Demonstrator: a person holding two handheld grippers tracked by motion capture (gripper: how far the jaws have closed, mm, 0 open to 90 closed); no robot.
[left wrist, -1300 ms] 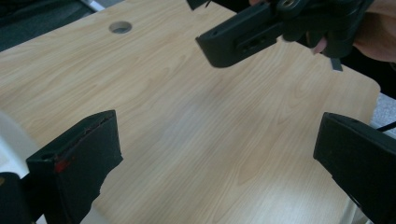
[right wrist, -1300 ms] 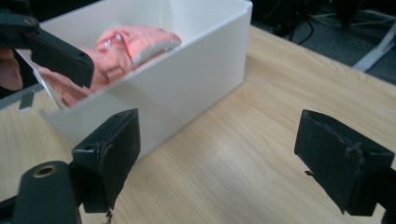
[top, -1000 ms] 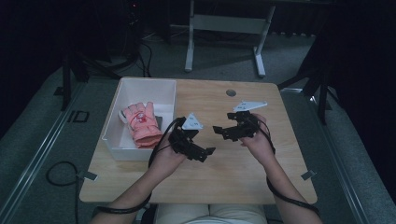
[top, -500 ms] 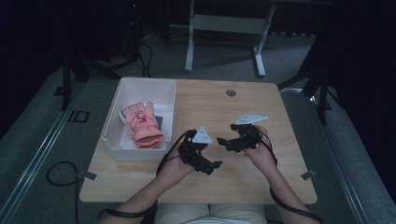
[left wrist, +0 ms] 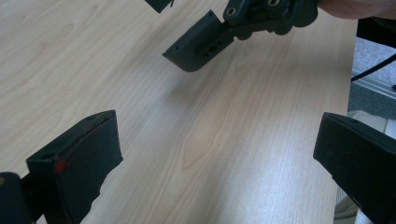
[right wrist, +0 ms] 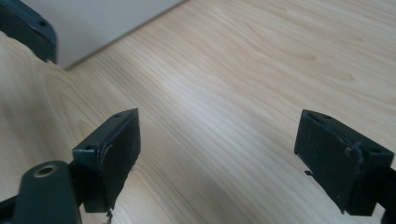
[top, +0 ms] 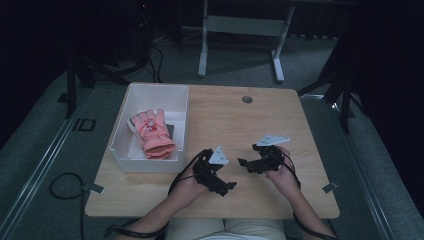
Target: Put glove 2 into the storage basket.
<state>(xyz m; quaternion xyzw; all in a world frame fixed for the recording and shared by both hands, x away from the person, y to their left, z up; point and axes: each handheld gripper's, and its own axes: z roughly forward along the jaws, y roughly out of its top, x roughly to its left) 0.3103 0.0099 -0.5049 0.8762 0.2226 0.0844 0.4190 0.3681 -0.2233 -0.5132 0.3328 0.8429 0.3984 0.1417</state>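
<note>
A pink glove [top: 152, 132] lies in a white bin [top: 150, 164] at the table's left. My left gripper [top: 226, 186] hovers over the near middle of the wooden table [top: 240, 125], jaws pointing right. In the left gripper view it [left wrist: 217, 158] is open over bare wood, with a jaw of the right gripper [left wrist: 201, 44] ahead. My right gripper [top: 245, 164] faces left, just beyond the left one. In the right gripper view it [right wrist: 229, 158] is open with nothing between the jaws, and the bin's wall [right wrist: 102, 23] stands ahead.
A round dark grommet [top: 247, 99] sits near the table's far edge. A grey metal stand [top: 240, 25] is on the floor behind the table. Cables [top: 65, 185] lie on the floor at the left. Bare wood stretches right of the bin.
Both hands have drawn back from beside the bin toward the near edge of the table. The glove has not moved in the bin.
</note>
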